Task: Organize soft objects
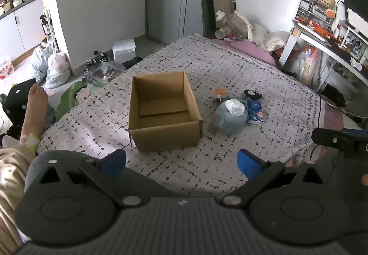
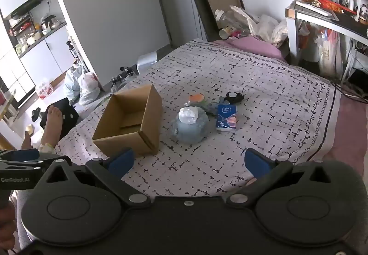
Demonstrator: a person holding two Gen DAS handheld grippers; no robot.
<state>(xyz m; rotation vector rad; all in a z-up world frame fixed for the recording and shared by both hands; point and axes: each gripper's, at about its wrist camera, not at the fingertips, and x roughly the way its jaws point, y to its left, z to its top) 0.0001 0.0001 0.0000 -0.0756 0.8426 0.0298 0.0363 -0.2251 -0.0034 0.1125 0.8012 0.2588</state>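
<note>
Left gripper (image 1: 181, 163): jaws wide apart, nothing between them; held above the near edge of the bed, tilted down.
Right gripper (image 2: 188, 163): jaws wide apart, nothing held; also above the near edge, tilted down.
Bed (image 2: 276, 84): covered by a pale quilt with dark dash pattern.
Cardboard box (image 1: 161, 114): open, upright, left of the bed's middle; interior shows only its own flaps.
Soft items: clustered just right of the box, near the bed's middle.
Blue-grey bundle (image 2: 189, 127): nearest the box, white piece on top.
Blue tissue pack (image 2: 226, 117): just right of the bundle.
Orange item (image 2: 196, 97): behind the bundle.
Black item (image 2: 233, 96): behind the pack.
</note>
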